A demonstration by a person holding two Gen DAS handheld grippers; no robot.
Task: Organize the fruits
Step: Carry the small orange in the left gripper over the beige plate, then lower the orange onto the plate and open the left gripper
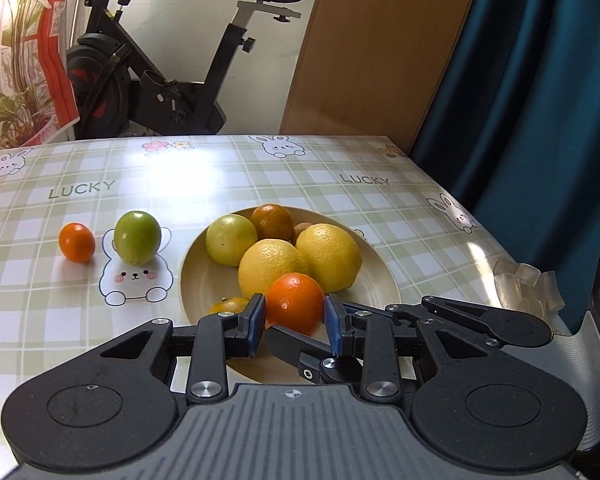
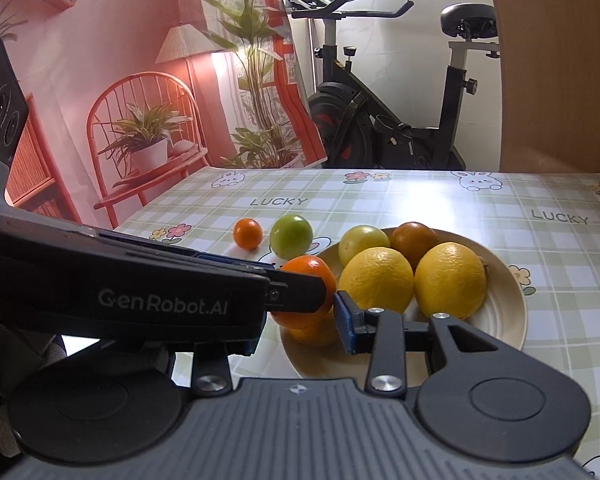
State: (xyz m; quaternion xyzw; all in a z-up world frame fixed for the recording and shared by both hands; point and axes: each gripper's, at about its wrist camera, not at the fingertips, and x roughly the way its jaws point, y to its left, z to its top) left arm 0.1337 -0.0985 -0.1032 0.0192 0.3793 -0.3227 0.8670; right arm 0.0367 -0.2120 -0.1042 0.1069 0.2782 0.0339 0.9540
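Left wrist view: the left hand-held gripper (image 1: 295,318) is clamped on an orange (image 1: 295,302), its blue pads (image 1: 258,320) pressing both sides, above the near rim of a cream bowl (image 1: 380,276) on the table (image 1: 260,176). The right hand-held gripper (image 1: 332,344) reaches in from 4 o'clock, one finger passing under the orange; its jaws stand close together, and whether they press the fruit cannot be told.

In the bowl lie two lemons (image 1: 272,264), side by side at the middle, a pale green fruit (image 1: 231,239) at 10 o'clock, a dark orange fruit (image 1: 272,222) at 12, and another orange fruit (image 1: 229,305) at the near edge, partly hidden by the left finger.

Outside the bowl, at its 9 o'clock, a green fruit (image 1: 137,237) and a small orange fruit (image 1: 77,241) sit near each other on the table, apart.

Right wrist view: the left hand-held gripper's arm crosses from 9 o'clock over the orange (image 2: 309,280).
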